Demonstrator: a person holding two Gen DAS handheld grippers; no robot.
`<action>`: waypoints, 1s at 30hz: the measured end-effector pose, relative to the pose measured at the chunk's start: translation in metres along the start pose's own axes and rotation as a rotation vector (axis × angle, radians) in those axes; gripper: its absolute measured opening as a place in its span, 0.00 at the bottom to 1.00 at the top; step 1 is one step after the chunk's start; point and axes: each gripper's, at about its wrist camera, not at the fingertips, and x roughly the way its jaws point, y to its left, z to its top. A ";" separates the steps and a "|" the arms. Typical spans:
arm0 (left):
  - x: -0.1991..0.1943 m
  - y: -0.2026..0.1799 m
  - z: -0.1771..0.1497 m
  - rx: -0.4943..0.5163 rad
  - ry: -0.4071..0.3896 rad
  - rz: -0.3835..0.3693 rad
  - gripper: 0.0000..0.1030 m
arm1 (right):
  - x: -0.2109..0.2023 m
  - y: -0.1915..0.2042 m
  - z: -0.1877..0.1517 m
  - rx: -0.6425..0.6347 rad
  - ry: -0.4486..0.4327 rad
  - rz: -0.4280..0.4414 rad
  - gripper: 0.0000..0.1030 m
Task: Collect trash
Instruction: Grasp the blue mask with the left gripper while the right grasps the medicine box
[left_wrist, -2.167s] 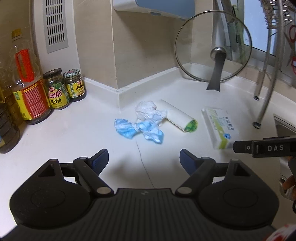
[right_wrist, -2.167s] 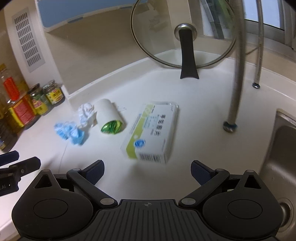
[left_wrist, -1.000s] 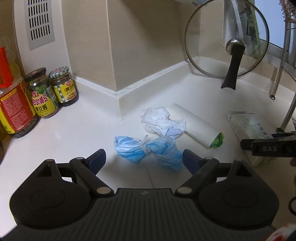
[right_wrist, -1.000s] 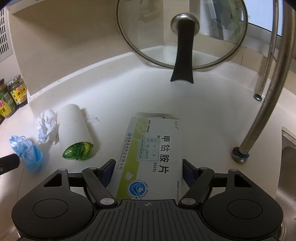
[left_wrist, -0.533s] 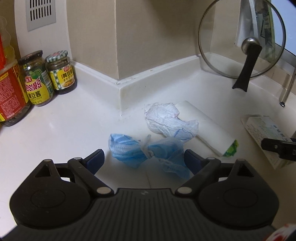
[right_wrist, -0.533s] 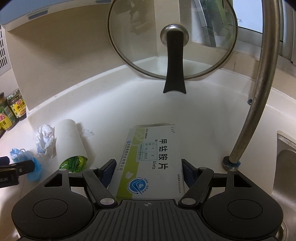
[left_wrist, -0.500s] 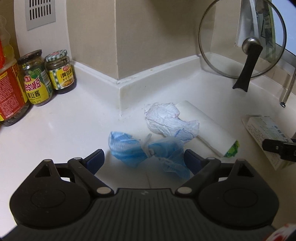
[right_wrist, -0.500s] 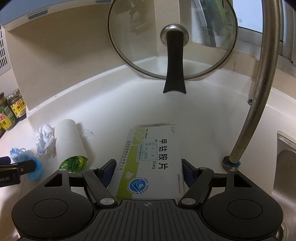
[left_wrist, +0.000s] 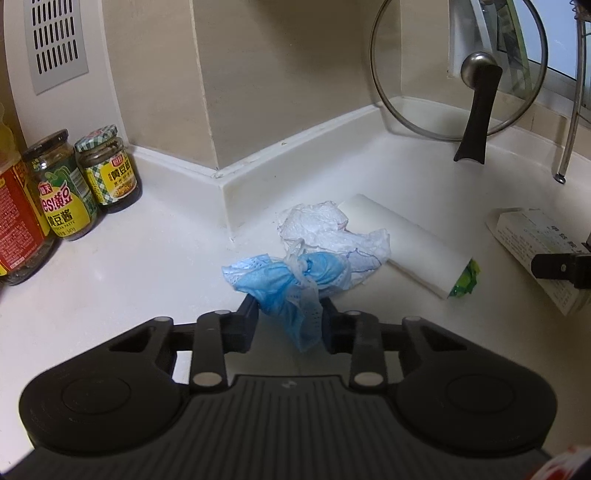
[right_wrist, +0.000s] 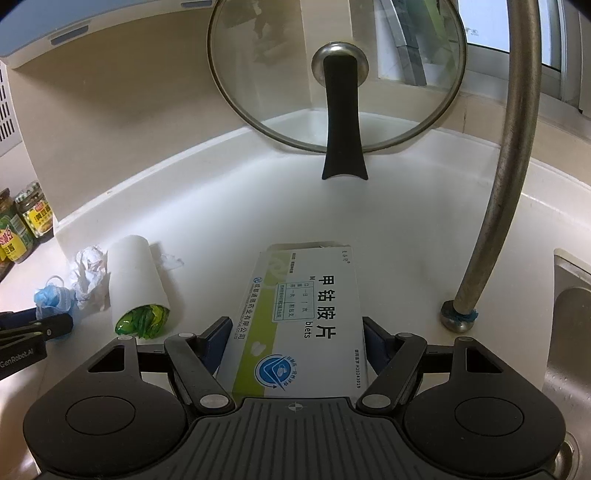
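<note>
- We find the left gripper (left_wrist: 289, 319) w/ jaws just closed in on the blue face mask (left_wrist: 284, 280); pads pinch its near, lower bunch, the rest bulges out fwd and up-left of the fingers.
- Mask's long axis runs roughly across the jaws, knotted at mid; the grip sits just off the knot, on its near side.
- Crumpled white tissue (left_wrist: 325, 229) touches the mask's far side; white roll (left_wrist: 410, 243) lies just beyond, on the counter (left_wrist: 147, 258). Our judgement: a straight lift risks dragging the tissue along.
- Right gripper (right_wrist: 295, 345) is spread wide, fingers either side of the medicine box (right_wrist: 306, 317); box's long axis points away along the fingers. Whether the pads actually press its sides, we cannot tell.
- Left is nearer mask, tissue and roll; right nearer the box.
</note>
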 end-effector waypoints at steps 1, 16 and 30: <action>-0.002 0.000 0.000 0.003 -0.004 0.000 0.28 | -0.002 0.000 -0.001 0.001 -0.002 0.002 0.71; -0.053 0.004 -0.008 -0.010 -0.030 -0.014 0.25 | -0.041 0.002 -0.008 -0.006 -0.062 0.056 0.70; -0.119 -0.012 -0.036 -0.014 -0.044 -0.026 0.25 | -0.113 0.008 -0.035 -0.034 -0.109 0.170 0.70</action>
